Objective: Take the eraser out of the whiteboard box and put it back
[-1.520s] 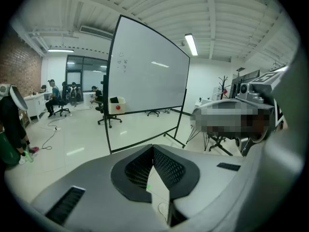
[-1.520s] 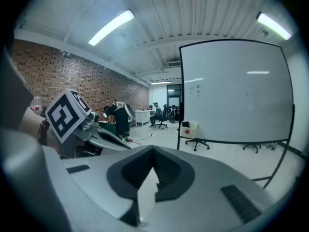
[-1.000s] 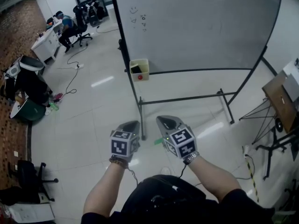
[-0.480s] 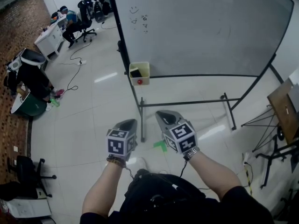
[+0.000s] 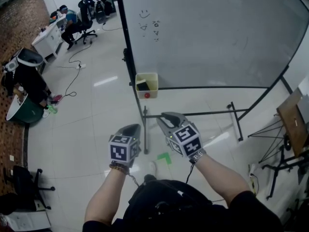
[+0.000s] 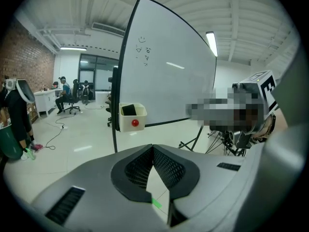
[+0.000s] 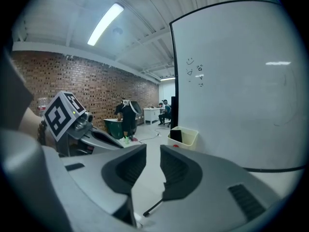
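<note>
Standing back from the whiteboard, with both grippers held out low over the pale floor. Left gripper: jaws pressed together tip to tip, nothing in them. Right gripper: jaws partway apart and just been opening, with a clear gap showing only floor; nothing held. The whiteboard box, cream with a red dot on its front, hangs at the board's lower left corner, against the black frame post. A dark block stands in its left side, probably the eraser, though it is too small to be sure. The box sits well ahead of both sets of jaws; neither touches it. A green tape mark lies on the floor between my two grippers, near the foot of the stand. Far off to the left, a person sits at a white table.
</note>
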Motion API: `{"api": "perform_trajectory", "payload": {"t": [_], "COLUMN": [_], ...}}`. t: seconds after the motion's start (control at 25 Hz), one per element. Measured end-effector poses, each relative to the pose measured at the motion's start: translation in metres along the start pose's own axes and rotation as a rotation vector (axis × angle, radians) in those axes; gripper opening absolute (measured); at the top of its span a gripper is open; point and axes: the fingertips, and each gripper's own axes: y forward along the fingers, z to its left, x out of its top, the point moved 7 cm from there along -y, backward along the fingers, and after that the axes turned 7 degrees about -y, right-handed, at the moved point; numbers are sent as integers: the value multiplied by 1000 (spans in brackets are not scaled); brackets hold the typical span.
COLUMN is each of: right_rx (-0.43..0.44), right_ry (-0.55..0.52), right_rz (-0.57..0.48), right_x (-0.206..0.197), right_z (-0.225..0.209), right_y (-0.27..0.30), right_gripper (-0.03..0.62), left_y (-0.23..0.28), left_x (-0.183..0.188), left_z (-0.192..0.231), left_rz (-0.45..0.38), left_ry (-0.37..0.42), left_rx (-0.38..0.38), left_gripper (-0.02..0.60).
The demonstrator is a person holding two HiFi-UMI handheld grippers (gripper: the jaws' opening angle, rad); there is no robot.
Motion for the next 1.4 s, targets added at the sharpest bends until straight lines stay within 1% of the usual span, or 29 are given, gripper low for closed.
{"api": "perform_trajectory", "payload": {"t": [0.16, 0.28, 0.36, 0.44, 0.6, 0.96, 1.12, 1.24, 1.4], "right_rx": [-1, -9, -14, -17, -20, -3, 20, 42, 69], "right_ry": [-13, -16, -18, -21, -39, -97, -166, -237, -300], "right_rz": [19, 29, 39, 48, 67, 142, 174, 197, 236], "right_x": [9, 16, 19, 22, 27, 28, 28, 27, 24], "right_z": [-19, -32, -40, -47, -58, -81, -90, -95, -100], "right_y": [33, 58, 73, 87, 112, 163, 182, 194, 209], "right_gripper": [131, 141, 147, 155, 174, 238, 267, 268, 268], "left_y": [21, 36, 46, 55, 72, 107, 121, 132, 141], "left_x": [16, 30, 38, 44, 56, 76, 82, 85, 86], "left_z": [24, 44, 54, 63, 82, 115, 125, 133, 140], "left_rz": [11, 3, 16, 31, 35, 51, 58, 52, 79], "left_ry": [-6, -4, -5, -5, -5, -14, -20, -26, -41], "left_rx": [-11, -14, -21, -29, -40, -62, -74, -75, -83], "left_gripper": [0, 0, 0, 0, 0, 0, 0, 0, 0]}}
